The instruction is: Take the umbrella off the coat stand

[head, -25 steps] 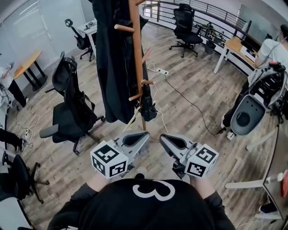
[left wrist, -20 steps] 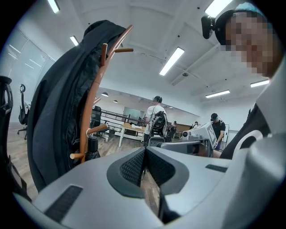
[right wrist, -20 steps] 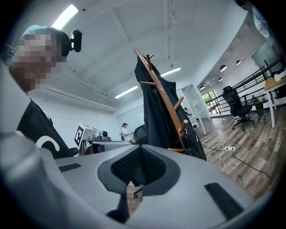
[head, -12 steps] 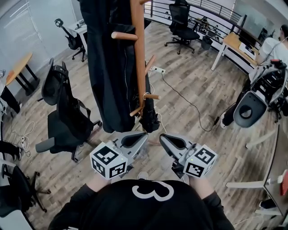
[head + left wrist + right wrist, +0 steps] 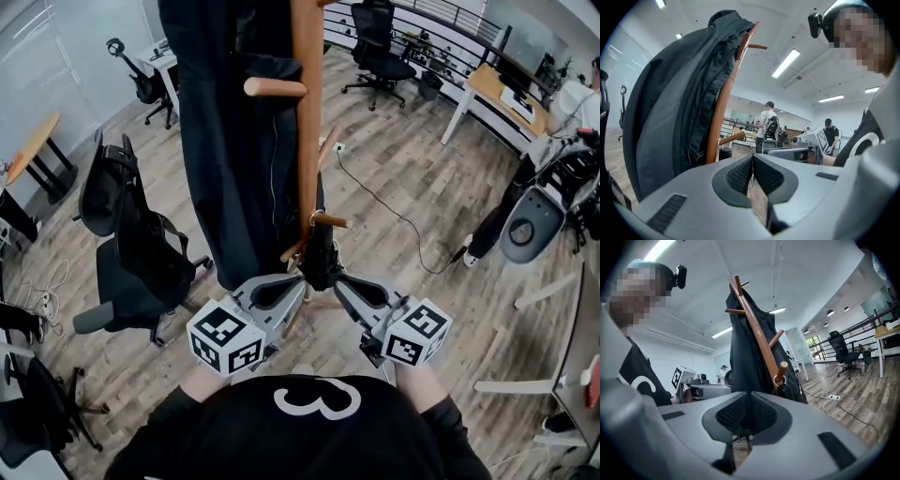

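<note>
Holding left tool (image 5: 298, 284) and right tool (image 5: 343, 284) clenched, empty, near the umbrella (image 5: 320, 258) on the coat stand (image 5: 307, 141): approach step, next calling for unclenching and lifting its loop clear.

Numeral 3 (image 5: 316, 398): white, was printed on the person's black shirt (image 5: 225, 441). No other text was legible.

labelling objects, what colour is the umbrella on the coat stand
Black. The umbrella shows best in the head view.
</note>
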A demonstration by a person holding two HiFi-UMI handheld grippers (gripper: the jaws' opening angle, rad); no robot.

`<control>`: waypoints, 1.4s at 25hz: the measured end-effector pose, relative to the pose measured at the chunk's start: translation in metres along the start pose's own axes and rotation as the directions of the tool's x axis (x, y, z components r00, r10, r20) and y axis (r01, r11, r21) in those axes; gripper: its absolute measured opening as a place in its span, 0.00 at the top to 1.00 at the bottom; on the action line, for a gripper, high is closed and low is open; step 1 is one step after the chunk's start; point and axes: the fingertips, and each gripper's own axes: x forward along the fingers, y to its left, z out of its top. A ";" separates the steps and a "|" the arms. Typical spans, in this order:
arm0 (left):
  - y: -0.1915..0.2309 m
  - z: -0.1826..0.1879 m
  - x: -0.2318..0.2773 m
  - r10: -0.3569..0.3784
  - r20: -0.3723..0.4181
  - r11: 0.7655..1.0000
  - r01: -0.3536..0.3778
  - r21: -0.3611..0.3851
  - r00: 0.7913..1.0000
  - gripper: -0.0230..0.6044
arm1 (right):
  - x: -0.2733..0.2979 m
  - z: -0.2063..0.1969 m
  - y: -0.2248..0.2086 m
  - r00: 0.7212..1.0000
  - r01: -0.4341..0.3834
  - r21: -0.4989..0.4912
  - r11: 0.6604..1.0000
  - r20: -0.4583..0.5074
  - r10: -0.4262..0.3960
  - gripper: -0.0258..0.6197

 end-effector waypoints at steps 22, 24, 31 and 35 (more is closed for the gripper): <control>0.058 -0.014 0.024 -0.001 -0.048 1.000 0.000 -0.018 0.999 0.94 | 0.056 -0.017 -0.074 0.980 0.171 -0.158 0.972 -0.076 -0.185 0.72; 0.060 -0.016 0.025 0.000 -0.054 1.000 -0.001 -0.018 0.999 0.94 | 0.059 -0.018 -0.078 0.979 0.175 -0.156 0.972 -0.075 -0.189 0.70; 0.065 -0.018 0.027 0.007 -0.063 1.000 -0.009 -0.026 0.998 0.94 | 0.075 -0.031 -0.095 0.971 0.199 -0.154 0.968 -0.105 -0.216 0.63; 0.069 -0.019 0.027 0.013 -0.065 1.000 -0.015 -0.027 0.998 0.94 | 0.086 -0.037 -0.101 0.967 0.200 -0.179 0.963 -0.120 -0.223 0.63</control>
